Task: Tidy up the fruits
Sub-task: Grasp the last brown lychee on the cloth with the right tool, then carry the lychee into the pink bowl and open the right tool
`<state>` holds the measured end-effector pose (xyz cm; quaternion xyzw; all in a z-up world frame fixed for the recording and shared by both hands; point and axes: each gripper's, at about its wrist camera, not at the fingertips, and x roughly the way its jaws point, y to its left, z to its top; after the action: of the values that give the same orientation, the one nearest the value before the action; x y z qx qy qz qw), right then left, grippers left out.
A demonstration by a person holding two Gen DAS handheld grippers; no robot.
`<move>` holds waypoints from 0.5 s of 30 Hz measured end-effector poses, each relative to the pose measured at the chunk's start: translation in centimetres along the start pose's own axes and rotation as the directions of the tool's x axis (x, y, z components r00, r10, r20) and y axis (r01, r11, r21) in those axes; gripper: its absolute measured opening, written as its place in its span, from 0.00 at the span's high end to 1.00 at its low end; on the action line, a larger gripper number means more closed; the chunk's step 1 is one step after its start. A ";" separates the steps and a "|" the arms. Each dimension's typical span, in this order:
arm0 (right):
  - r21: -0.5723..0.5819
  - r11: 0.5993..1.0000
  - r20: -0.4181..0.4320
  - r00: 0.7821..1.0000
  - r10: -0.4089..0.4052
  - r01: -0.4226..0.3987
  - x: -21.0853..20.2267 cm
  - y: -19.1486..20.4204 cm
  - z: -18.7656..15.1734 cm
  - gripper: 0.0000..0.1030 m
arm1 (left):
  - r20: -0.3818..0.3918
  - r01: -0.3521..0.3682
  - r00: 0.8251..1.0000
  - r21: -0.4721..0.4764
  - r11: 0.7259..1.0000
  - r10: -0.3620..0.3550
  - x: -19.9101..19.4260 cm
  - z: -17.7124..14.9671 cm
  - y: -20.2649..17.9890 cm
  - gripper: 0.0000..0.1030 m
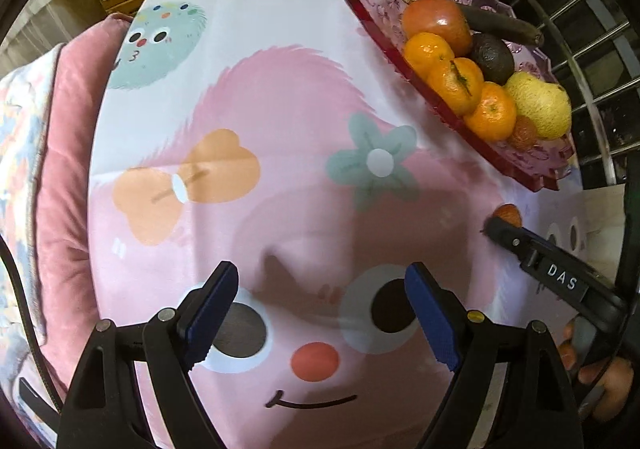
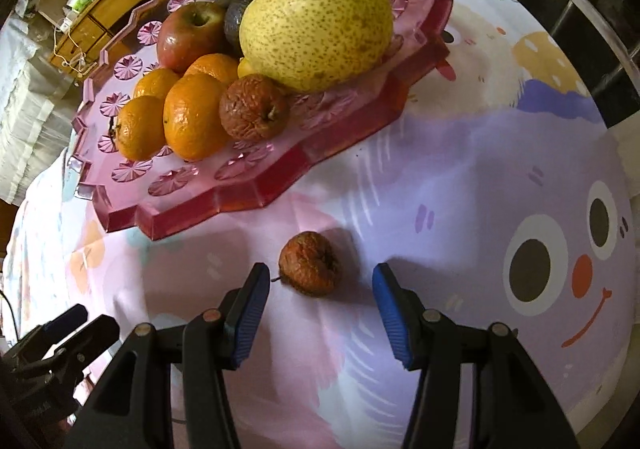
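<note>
Right now the small shrivelled brown fruit (image 2: 310, 264) lies alone on the pink cartoon-printed cloth surface (image 2: 460, 177), in the lower middle of the right wrist view, just ahead of the right gripper (image 2: 320, 299) and a little left of the midline between its blue-padded fingers (image 2: 248, 313). Those fingers are released, standing either side of the fruit without touching it; it sits beyond their tips, so the hand seems to need to go further down and forward. The fruit is roundish, with no real long axis; its stem points toward the left finger. Above it, in the upper left, the pink scalloped glass tray (image 2: 224, 201) holds the other fruits. The left gripper (image 1: 320, 323) is also released and empty, well apart from the fruit, so the right hand is nearer.
</note>
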<state>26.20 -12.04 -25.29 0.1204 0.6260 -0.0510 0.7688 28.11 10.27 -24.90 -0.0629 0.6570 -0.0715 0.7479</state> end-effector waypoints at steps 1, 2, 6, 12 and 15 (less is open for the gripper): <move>-0.001 1.000 -0.001 1.000 -0.010 0.010 0.1 0.2 0.2 0.57 | -0.001 -0.004 1.000 -0.001 1.000 0.004 0.0 0.1 0.1 0.18; -0.002 1.000 -0.003 1.000 -0.015 0.015 0.1 0.2 0.2 0.62 | -0.002 -0.007 1.000 -0.003 1.000 0.007 0.0 0.1 0.3 0.18; 0.002 1.000 -0.013 1.000 -0.011 0.011 0.2 0.7 0.3 0.70 | -0.006 0.000 1.000 0.001 1.000 0.000 -0.2 0.2 0.9 0.18; 0.040 0.999 -0.018 0.999 -0.028 0.029 -0.4 0.5 -0.2 0.71 | -0.009 0.010 1.000 0.035 0.999 -0.010 -0.6 0.2 1.2 0.18; 0.068 0.997 -0.005 0.999 -0.043 0.043 -1.2 -0.4 -0.8 0.71 | -0.008 0.008 1.000 0.059 0.998 -0.007 -0.9 0.0 1.2 0.18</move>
<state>25.07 -12.27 -24.28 0.1330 0.6278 -0.0887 0.7618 28.01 11.67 -24.21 -0.0429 0.6573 -0.0941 0.7465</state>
